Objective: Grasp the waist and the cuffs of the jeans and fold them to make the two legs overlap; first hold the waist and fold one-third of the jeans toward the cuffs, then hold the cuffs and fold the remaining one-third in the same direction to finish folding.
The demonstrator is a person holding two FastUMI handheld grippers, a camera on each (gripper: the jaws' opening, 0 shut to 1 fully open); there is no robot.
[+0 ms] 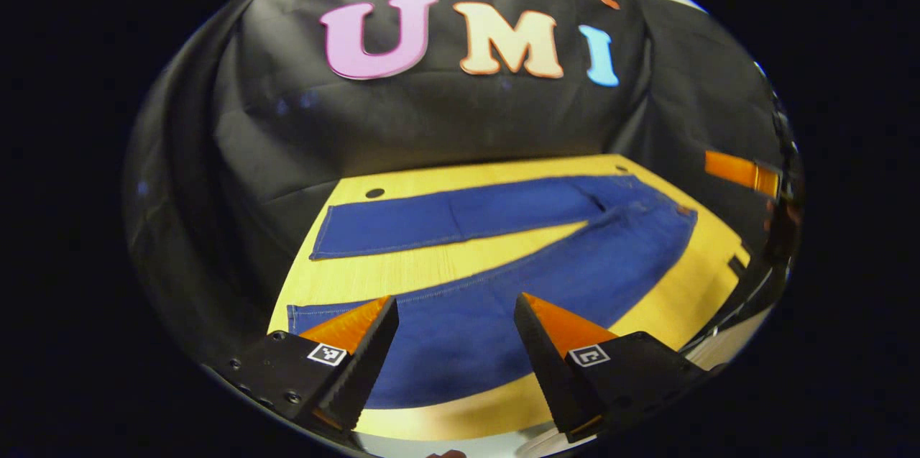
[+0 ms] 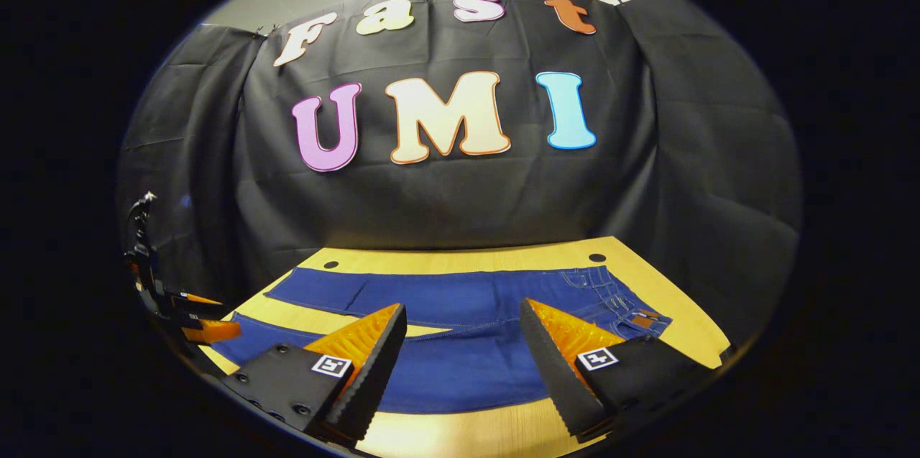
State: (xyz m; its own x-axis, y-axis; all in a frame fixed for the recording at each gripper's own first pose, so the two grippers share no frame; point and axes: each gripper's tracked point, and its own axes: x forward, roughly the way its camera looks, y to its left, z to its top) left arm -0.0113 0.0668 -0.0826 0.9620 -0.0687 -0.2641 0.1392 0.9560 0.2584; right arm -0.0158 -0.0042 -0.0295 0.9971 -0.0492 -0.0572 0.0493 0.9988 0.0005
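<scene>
Jeans (image 1: 503, 257) lie flat on my wooden table (image 1: 402, 275), legs spread in a V, waist to the right; both grippers' fingers hide the near leg's lower edge. My left gripper (image 1: 454, 314) hovers spread wide, empty. My right gripper (image 2: 463, 321) likewise gapes, gripping nothing.

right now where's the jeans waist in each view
Left gripper view: waist at the right end of the jeans, legs spreading left.
Right gripper view: waist right of centre, above the right gripper's far finger.
Shared landmark: the brown patch at the waist.
</scene>
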